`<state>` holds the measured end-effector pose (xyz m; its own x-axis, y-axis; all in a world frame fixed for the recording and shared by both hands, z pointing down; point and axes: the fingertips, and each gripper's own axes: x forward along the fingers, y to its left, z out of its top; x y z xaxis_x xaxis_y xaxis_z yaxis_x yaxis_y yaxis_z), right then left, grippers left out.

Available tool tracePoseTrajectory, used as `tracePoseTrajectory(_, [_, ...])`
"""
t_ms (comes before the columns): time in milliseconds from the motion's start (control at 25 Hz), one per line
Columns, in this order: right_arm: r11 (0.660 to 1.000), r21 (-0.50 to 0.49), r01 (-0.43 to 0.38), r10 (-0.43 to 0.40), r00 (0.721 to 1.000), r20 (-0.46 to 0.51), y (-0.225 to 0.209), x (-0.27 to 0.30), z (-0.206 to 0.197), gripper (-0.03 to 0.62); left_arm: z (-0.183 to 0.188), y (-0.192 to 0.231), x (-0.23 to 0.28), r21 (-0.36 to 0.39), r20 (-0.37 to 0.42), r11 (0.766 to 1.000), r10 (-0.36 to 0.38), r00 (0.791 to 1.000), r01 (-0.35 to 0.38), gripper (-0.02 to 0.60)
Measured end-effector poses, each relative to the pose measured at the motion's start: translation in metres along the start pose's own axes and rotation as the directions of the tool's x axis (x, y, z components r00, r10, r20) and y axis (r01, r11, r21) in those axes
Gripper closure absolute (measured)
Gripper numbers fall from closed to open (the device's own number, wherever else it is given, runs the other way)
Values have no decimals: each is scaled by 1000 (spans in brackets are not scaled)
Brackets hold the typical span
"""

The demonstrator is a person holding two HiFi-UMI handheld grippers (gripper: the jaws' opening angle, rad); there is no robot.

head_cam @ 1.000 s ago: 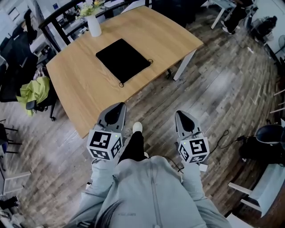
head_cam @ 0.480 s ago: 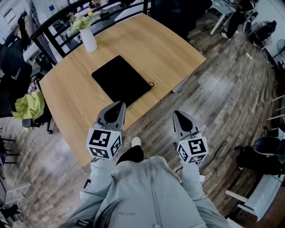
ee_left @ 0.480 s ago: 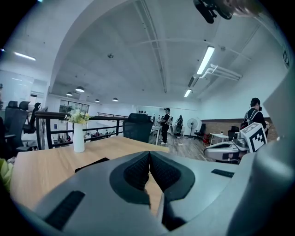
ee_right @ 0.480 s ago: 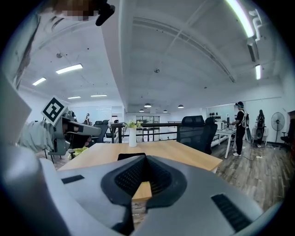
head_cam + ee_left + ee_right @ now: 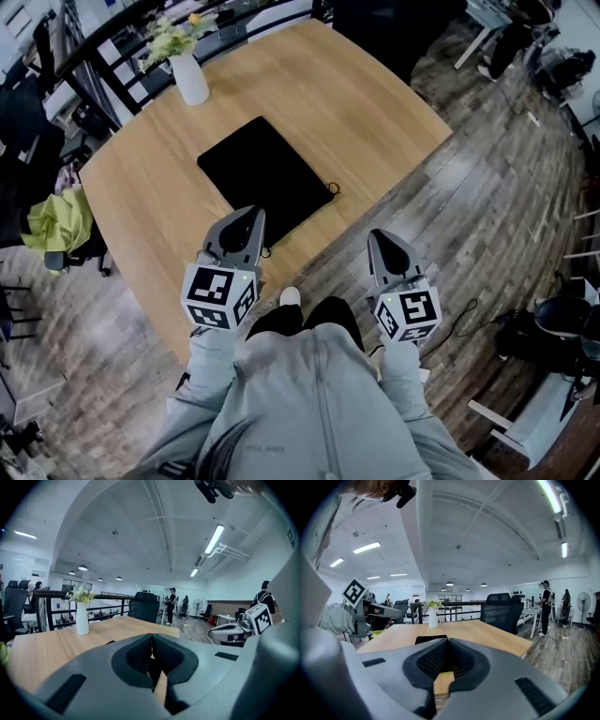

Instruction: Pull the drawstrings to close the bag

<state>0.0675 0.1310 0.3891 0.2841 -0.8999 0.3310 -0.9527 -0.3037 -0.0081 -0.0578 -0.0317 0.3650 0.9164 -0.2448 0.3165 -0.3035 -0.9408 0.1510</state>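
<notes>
A flat black drawstring bag (image 5: 265, 178) lies on the wooden table (image 5: 375, 94). One cord loop (image 5: 331, 188) shows at its right corner, another (image 5: 266, 251) at its near corner. My left gripper (image 5: 247, 218) is shut and empty, with its tip over the bag's near edge, seemingly above it. My right gripper (image 5: 382, 238) is shut and empty, over the floor just off the table's near edge. In the left gripper view the jaws (image 5: 152, 637) are pressed together. The right gripper view shows its jaws (image 5: 448, 642) shut too, with the bag (image 5: 427, 639) beyond them.
A white vase of flowers (image 5: 190, 79) stands at the table's far side. Black railings and office chairs (image 5: 28, 112) crowd the left, with a yellow-green cloth (image 5: 54, 221) on one. A black chair (image 5: 502, 611) stands behind the table. People stand far off at the right.
The person has stepped closer to the table. The bag now lies just ahead of the left gripper's tip. Both grippers stay shut.
</notes>
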Motion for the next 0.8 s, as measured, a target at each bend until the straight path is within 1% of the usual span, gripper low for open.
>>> tracePoseTrajectory(120, [1000,-2,-6,6,1000,-13,-3,9,0,571,-5,7,3,-8,-15,1000,8,1000,-9,554])
tracePoseTrajectory(240, [1000,-8,-21,21,1000,-20,-11,21,2,571,-7,13,8,-21,-22,999,32,999,-33,554])
tracePoseTrajectory(400, [998,-21,-61,60,998,-23,-26,46,7,571,-4,27,19,-38,-14,995,90,996,-90,554])
tracePoseTrajectory(480, [995,-32,-95,94,995,-23,-33,64,13,571,1,36,24,-49,-3,990,129,992,-129,554])
tracePoseTrajectory(640, [979,-67,-191,191,981,-19,-47,109,29,571,11,54,38,-73,18,971,228,973,-226,554])
tracePoseTrajectory(800, [940,-117,-319,317,948,-35,-53,155,46,570,28,72,49,-102,36,935,344,938,-339,554])
